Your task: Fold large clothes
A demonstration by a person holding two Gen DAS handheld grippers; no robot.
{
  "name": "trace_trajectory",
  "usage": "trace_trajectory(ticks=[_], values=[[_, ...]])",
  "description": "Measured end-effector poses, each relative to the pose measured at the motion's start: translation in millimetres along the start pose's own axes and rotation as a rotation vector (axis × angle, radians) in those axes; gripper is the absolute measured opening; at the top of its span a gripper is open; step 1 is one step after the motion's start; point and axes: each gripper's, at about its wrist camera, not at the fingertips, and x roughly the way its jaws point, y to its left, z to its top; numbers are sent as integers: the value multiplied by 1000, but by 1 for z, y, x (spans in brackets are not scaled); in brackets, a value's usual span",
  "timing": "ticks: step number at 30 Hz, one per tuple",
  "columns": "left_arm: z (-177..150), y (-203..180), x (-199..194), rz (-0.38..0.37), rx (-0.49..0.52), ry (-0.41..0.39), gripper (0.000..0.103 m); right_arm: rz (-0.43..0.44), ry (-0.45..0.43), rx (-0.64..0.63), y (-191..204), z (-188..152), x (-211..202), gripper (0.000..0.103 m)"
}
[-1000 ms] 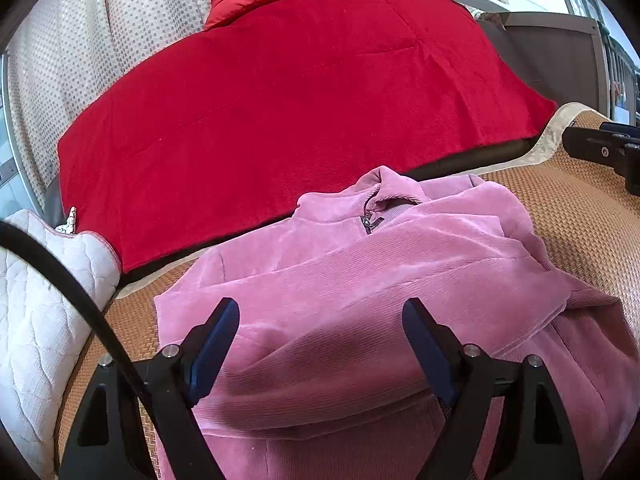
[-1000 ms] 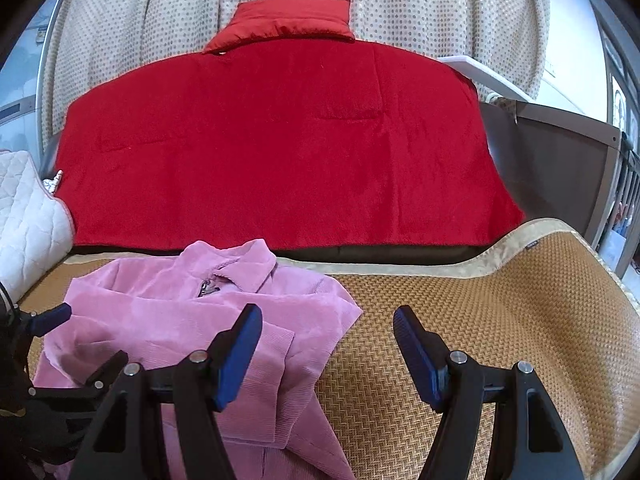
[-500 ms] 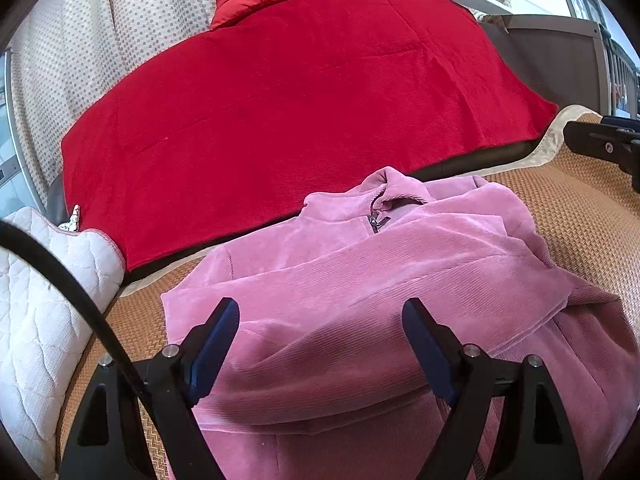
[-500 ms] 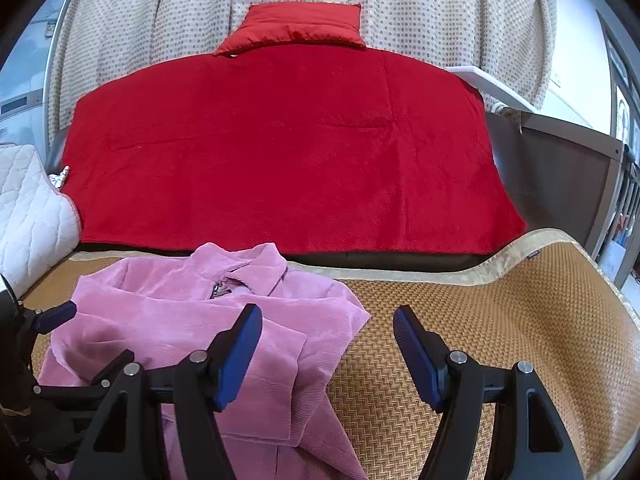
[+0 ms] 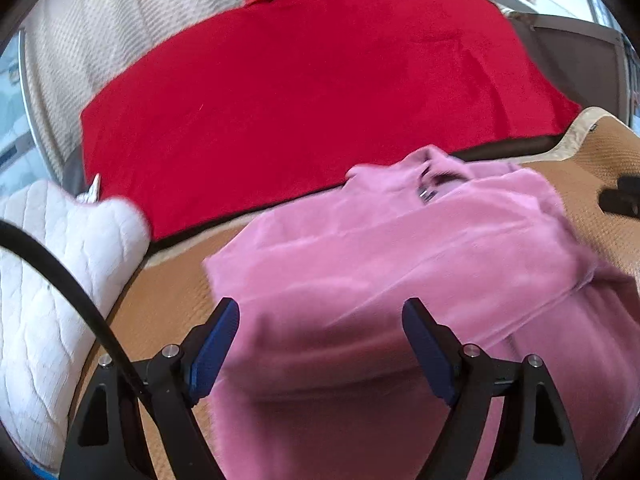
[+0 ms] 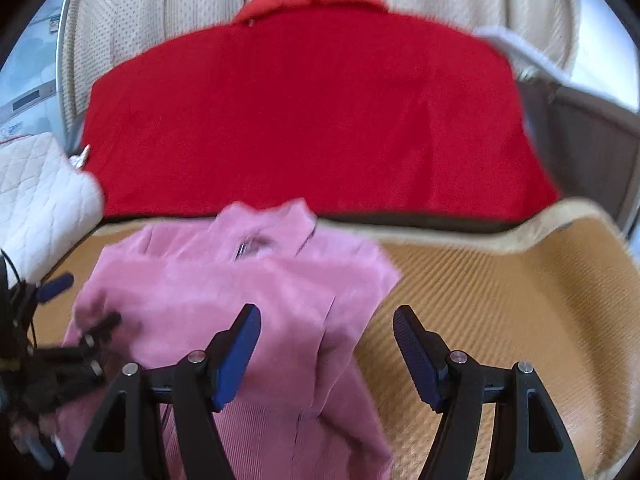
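Both grippers are open and hold nothing: I keep the left gripper [image 5: 320, 344] above the pink jacket [image 5: 400, 280], the right gripper [image 6: 326, 344] over its right edge. The jacket lies half folded on the woven mat [image 6: 500, 300]. If I pinch only the top layer, I think the fold underneath could slide open.
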Motion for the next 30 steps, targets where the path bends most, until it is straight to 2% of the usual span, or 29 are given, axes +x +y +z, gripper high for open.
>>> trace_trajectory(ticks=[3, 5, 7, 10, 14, 18, 20, 22, 23, 25, 27, 28, 29, 30], values=[[-19, 26, 3, -37, -20, 72, 84, 63, 72, 5, -6, -13, 9, 75], [-37, 44, 1, -24, -31, 115, 84, 88, 94, -2, -9, -24, 9, 76], [-51, 57, -7, -18, -41, 128, 84, 92, 105, -14, -12, -36, 7, 76], [-72, 74, -23, -40, -77, 135, 84, 169, 118, 10, -17, -60, -1, 77], [-107, 84, -51, -128, -127, 154, 84, 322, 175, 127, -32, -101, -14, 83], [-142, 83, -71, -218, -146, 196, 84, 345, 200, 157, -39, -130, -32, 85], [-156, 86, -77, -274, -178, 226, 79, 343, 235, 171, -45, -144, -38, 86], [-168, 88, -80, -346, -220, 257, 56, 332, 273, 190, -51, -158, -42, 86], [-175, 91, -81, -377, -248, 274, 55, 326, 307, 203, -54, -166, -41, 86], [-187, 95, -80, -423, -316, 309, 54, 327, 362, 230, -63, -176, -39, 86], [-195, 95, -77, -469, -340, 348, 59, 330, 417, 262, -71, -185, -33, 86], [-199, 91, -73, -490, -339, 385, 73, 340, 451, 277, -74, -190, -31, 86], [-201, 87, -71, -483, -339, 404, 81, 343, 487, 289, -77, -196, -28, 86], [-202, 84, -67, -469, -340, 416, 81, 331, 517, 301, -80, -202, -26, 86]])
